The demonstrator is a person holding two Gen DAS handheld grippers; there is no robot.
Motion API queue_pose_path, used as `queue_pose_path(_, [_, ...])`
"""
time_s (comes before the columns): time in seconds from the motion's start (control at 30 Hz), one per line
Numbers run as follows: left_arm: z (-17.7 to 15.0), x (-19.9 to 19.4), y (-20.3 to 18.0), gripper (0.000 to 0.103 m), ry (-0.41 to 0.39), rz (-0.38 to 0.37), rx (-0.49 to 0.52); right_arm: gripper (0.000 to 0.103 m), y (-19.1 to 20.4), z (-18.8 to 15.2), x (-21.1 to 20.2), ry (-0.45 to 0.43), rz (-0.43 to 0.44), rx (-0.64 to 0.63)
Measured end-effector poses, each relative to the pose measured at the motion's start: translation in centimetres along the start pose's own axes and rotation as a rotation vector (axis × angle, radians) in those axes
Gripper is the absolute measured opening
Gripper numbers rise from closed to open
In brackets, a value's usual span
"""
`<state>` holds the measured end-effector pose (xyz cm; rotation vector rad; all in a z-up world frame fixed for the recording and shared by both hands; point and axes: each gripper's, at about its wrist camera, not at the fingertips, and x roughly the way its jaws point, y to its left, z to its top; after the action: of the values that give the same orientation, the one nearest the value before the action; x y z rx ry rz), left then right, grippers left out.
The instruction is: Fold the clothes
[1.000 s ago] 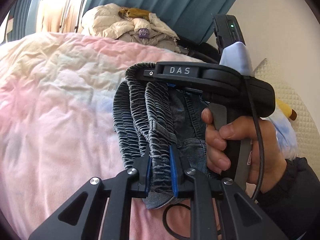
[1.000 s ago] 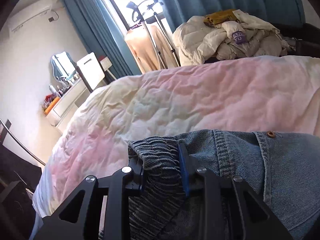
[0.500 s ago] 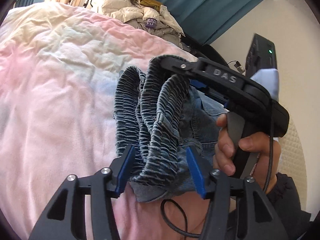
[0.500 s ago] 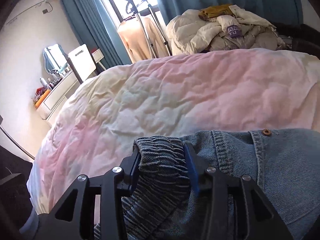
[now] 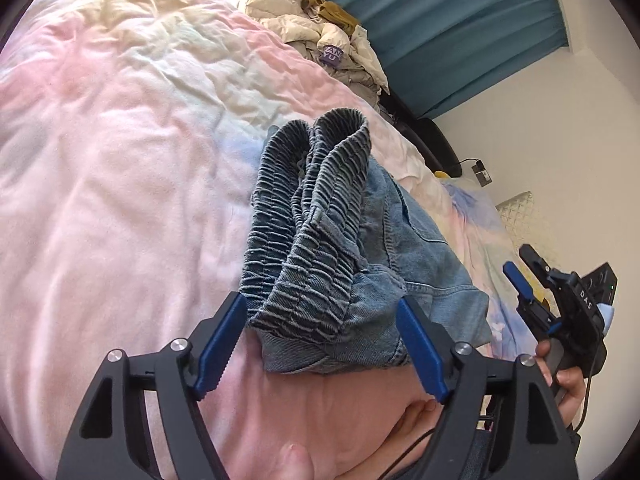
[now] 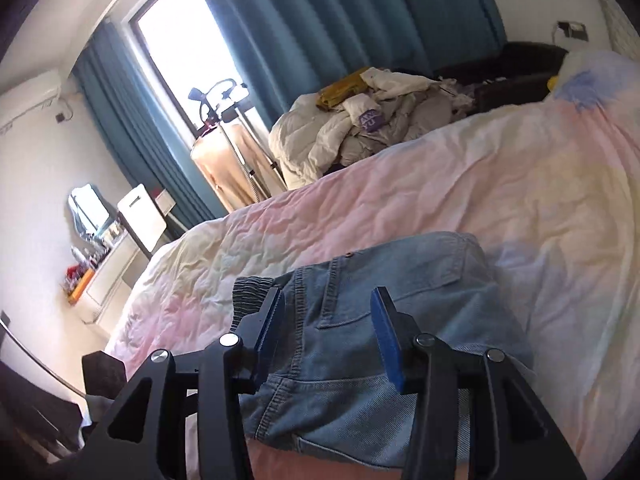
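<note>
The bed (image 5: 120, 200), under a crumpled pink and cream cover, takes up most of the room; its surface lies bare to the left of the work and beyond it, up to a heap of pale bedding (image 5: 316, 28) at the far edge below the teal curtain (image 5: 460, 20). In the right wrist view the near edge of the bed drops toward a white dresser (image 6: 120, 264) against the wall, with a clothes rack (image 6: 224, 128) before the window. To the right the cover runs on to a pillow (image 6: 592, 76) by the wall. The jeans (image 5: 400, 248) lie folded into a compact bundle near the close edge of the bed, the gathered dark waistband (image 5: 308, 216) stacked in ridges on the left of the bundle. The left gripper (image 5: 320, 344) is low at the near end of the bundle, its jaws opening and spread wider than the cloth: the left pad stands just beside the waistband's corner and the right pad clear of the denim hem, so nothing is clamped. The right gripper (image 6: 328, 332) is above the pocket side of the jeans, jaws opening, the denim showing between the blue pads without being pinched. In the left wrist view that right gripper (image 5: 524, 272) is off to the right of the bundle, well apart from it, gripped by a hand (image 5: 564, 384) with a dark cable trailing beneath
</note>
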<state>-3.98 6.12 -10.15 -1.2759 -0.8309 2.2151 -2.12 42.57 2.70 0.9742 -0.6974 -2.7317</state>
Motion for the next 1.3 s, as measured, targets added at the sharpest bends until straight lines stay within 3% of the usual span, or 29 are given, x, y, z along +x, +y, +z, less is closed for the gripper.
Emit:
queue_pose_path(0.1, [-0.2, 1.4, 2.0, 0.079, 0.088, -0.012, -0.124, 0.045, -2.3, 0.1, -0.5, -0.006, -0.067, 0.074])
queue_pose_path(0.17, [-0.7, 1.0, 2.4, 0.079, 0.083, -0.032, -0.166, 0.045, -3.0, 0.2, -0.4, -0.008, -0.087, 0.092])
queue_pose_path(0.23, [-1.1, 0.5, 1.7, 0.079, 0.075, -0.029, -0.147, 0.045, -3.3, 0.2, 0.0, 0.002, -0.088, 0.108])
queue_pose_path(0.53, [-2.3, 4.1, 0.8, 0.08, 0.175, 0.014, -0.144, 0.045, -4.1, -0.2, 1.6, 0.055, -0.066, 0.162])
queue_pose_path(0.63, [-2.2, 4.1, 0.8, 0.08, 0.168, -0.013, -0.166, 0.045, -4.8, -0.2, 2.1, 0.069, -0.057, 0.198])
queue_pose_path(0.73, [-2.1, 3.5, 0.2, 0.08, 0.145, -0.095, -0.161, 0.045, -5.5, -0.2, 2.4, 0.075, -0.056, 0.237])
queue_pose_path(0.83, [-2.0, 2.9, -1.2, 0.08, 0.132, -0.137, -0.113, 0.045, -6.2, -0.2, 2.5, 0.076, -0.054, 0.275])
queue_pose_path(0.93, [-2.3, 2.6, -3.7, 0.08, 0.109, -0.124, 0.013, 0.045, -6.4, -0.1, 2.2, 0.075, -0.056, 0.281])
queue_pose_path(1.03, [-2.5, 4.7, -4.2, 0.08, 0.165, 0.039, 0.065, 0.045, -6.1, 0.0, 2.0, 0.07, -0.069, 0.258])
queue_pose_path(1.07, [-2.0, 5.6, -3.5, 0.08, 0.206, 0.081, 0.034, 0.045, -6.0, 0.0, 2.1, 0.073, -0.075, 0.254])
queue_pose_path(1.1, [-2.1, 6.1, -2.9, 0.08, 0.225, 0.069, -0.005, 0.045, -6.1, 0.0, 2.2, 0.081, -0.08, 0.253])
queue_pose_path(1.3, [-0.9, 5.0, -1.5, 0.08, 0.172, -0.11, -0.124, 0.045, -7.6, -0.4, 4.1, 0.172, -0.133, 0.273])
